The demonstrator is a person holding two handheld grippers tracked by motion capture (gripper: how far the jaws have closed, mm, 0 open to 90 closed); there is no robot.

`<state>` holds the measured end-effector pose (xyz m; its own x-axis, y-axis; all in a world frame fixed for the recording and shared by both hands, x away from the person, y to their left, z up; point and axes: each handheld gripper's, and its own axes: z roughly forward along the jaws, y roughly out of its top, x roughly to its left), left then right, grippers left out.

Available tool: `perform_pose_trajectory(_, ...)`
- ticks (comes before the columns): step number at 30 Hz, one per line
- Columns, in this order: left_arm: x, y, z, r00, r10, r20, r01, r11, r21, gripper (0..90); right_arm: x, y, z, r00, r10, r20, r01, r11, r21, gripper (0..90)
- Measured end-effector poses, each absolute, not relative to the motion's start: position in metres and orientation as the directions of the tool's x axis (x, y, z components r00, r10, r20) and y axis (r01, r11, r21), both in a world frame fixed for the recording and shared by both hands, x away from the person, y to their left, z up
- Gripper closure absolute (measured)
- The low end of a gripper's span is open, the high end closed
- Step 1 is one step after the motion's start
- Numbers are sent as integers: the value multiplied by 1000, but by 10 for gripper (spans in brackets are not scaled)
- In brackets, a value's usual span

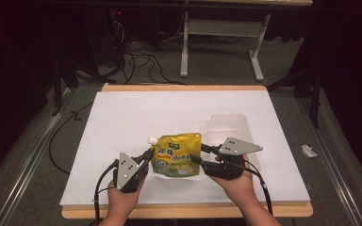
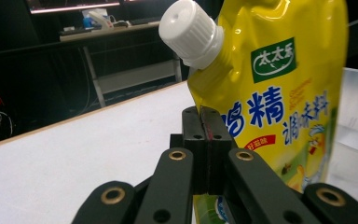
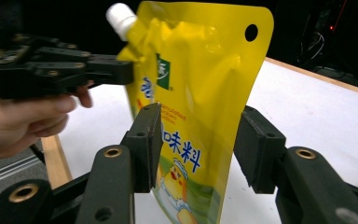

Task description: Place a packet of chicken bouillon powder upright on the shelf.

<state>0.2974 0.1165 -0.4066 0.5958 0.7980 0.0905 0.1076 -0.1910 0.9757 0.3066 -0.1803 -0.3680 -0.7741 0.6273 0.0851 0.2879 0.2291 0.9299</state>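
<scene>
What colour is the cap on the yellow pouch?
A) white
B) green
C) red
A: the cap at the top corner of the pouch is white, seen close up in the left gripper view, with the left gripper shut on the pouch's edge just below it.

Setting: lab or recording studio, not a home. You work at a wooden table (image 1: pixel 187 211) covered by a white sheet (image 1: pixel 169 113), ringed by black curtains (image 1: pixel 14 52). Grey carpet floor (image 1: pixel 217 66) behind carries loose black cables (image 1: pixel 139 59). A white-legged bench (image 1: pixel 224 28) stands beyond. Metal rails (image 1: pixel 28 160) run along the table's sides. A red indicator light (image 1: pixel 119 12) glows among dark equipment.
</scene>
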Motion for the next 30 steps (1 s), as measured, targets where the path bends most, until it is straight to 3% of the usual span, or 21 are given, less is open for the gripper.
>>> perform_pose_trajectory(18,304,125,-415,602,796,65,150,-192,970,879,294,-171,-388,-802,594,66,271,263,926,565)
perform_pose_trajectory(22,304,129,-415,600,799,51,165,-186,969,831,298,-167,-391,-807,586,75,285,275,918,571)
perform_pose_trajectory(28,304,142,-413,591,807,-7,219,-152,964,623,304,-161,-395,-809,581,89,300,278,913,560)
perform_pose_trajectory(30,304,144,-413,592,806,-16,237,-155,959,596,305,-161,-396,-811,579,88,298,279,913,558)
